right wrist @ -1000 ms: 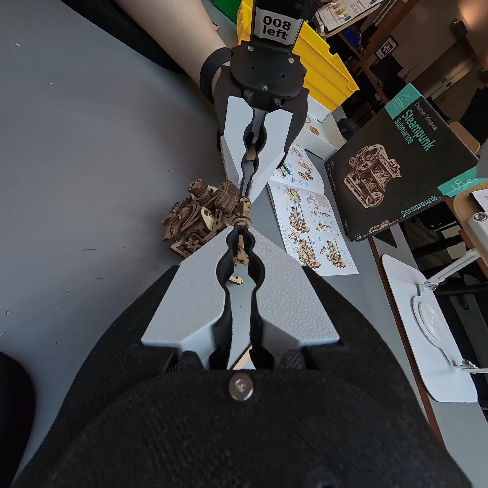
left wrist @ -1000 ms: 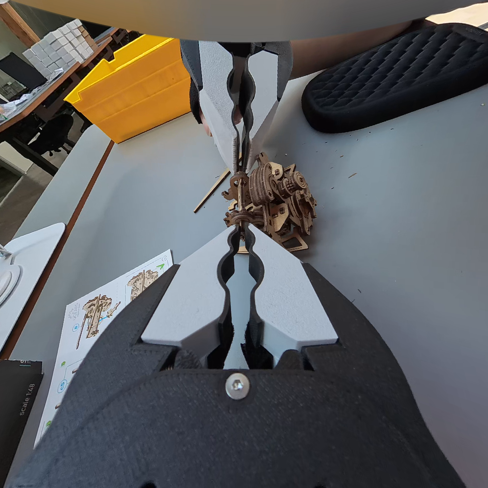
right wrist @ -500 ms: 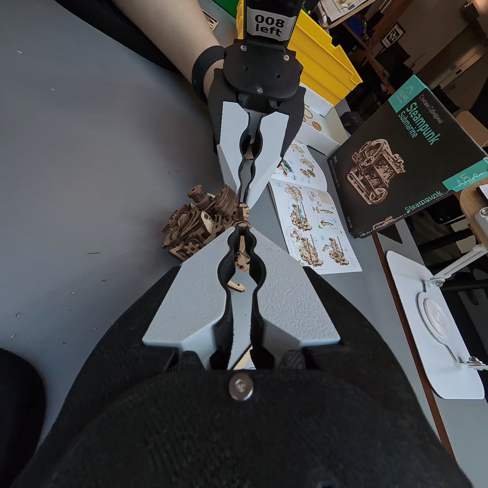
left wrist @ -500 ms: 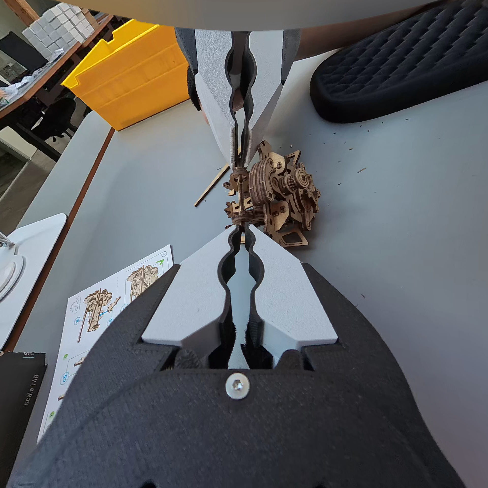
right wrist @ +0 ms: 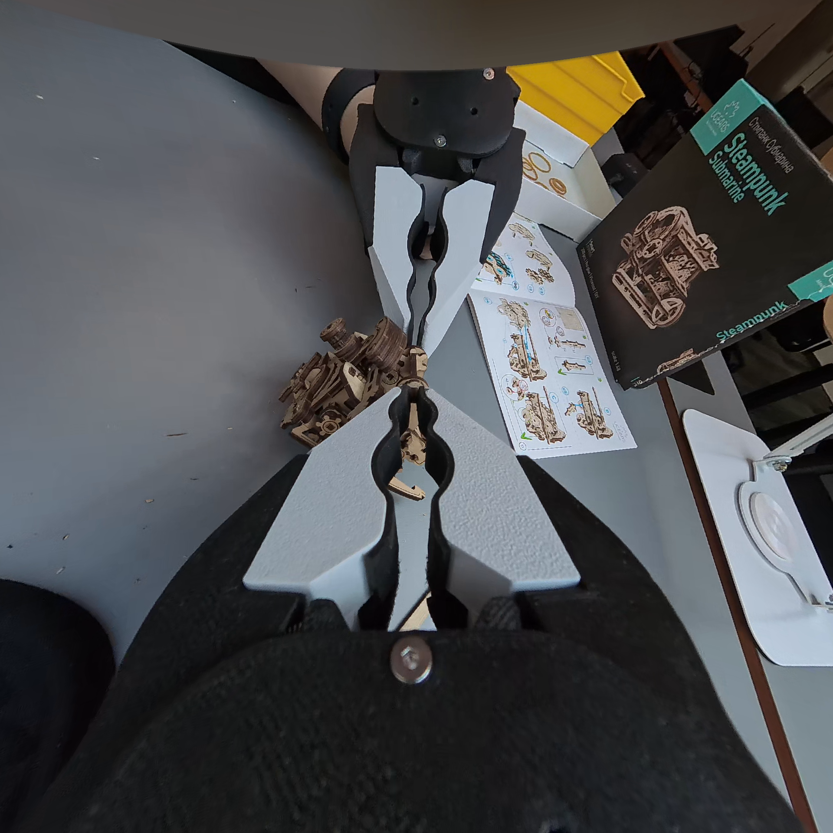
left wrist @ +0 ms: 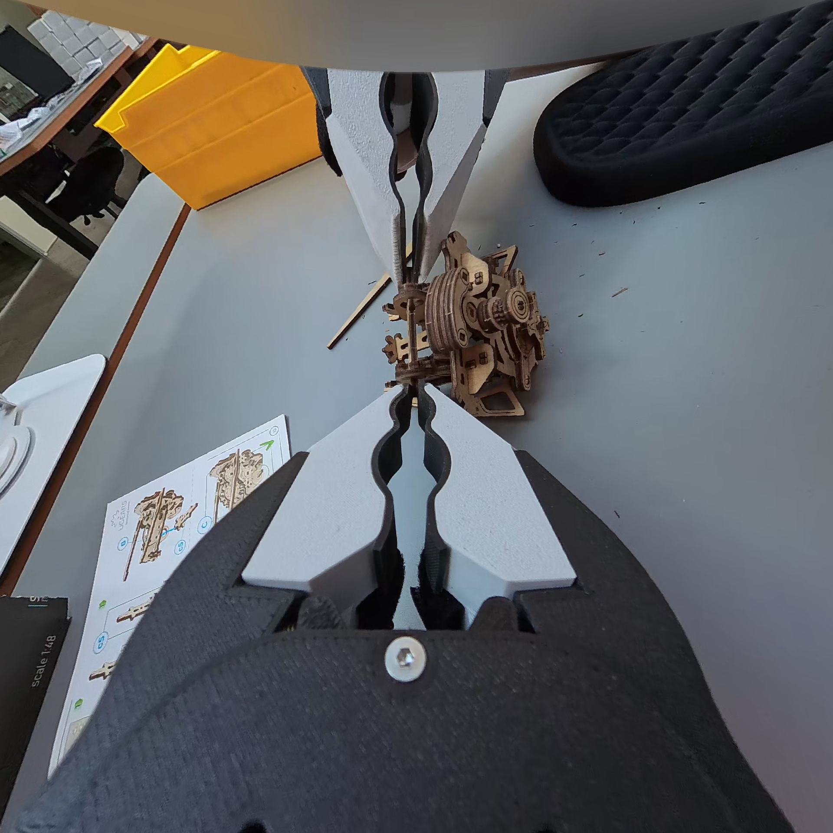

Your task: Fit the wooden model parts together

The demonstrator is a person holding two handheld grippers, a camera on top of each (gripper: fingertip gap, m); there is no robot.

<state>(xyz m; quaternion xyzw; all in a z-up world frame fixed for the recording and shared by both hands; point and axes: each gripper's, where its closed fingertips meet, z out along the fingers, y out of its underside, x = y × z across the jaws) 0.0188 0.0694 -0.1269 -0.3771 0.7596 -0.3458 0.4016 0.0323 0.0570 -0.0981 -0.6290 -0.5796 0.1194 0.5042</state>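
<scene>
A wooden model (left wrist: 482,324) of gears and frames lies on the grey table (left wrist: 676,450). It also shows in the right wrist view (right wrist: 342,383). A small wooden axle part (left wrist: 408,342) with discs at both ends stands against the model's side. My left gripper (left wrist: 410,390) is shut on its near end. My right gripper (left wrist: 409,279) comes from the far side, shut on the other end. In the right wrist view my right gripper (right wrist: 408,390) and left gripper (right wrist: 417,342) meet tip to tip on the part (right wrist: 414,365).
A thin wooden stick (left wrist: 360,311) lies beside the model. A yellow bin (left wrist: 216,126) and a black cushion (left wrist: 698,103) stand behind it. An instruction sheet (right wrist: 541,351), a black kit box (right wrist: 703,243), a white box (right wrist: 554,185) and a white plate (right wrist: 766,532) lie nearby. The left gripper's tips are roughly 4 cm from the right gripper's.
Both grippers stay shut on the axle part at the model's side. The left gripper has tilted more steeply, and both views have shifted slightly.
</scene>
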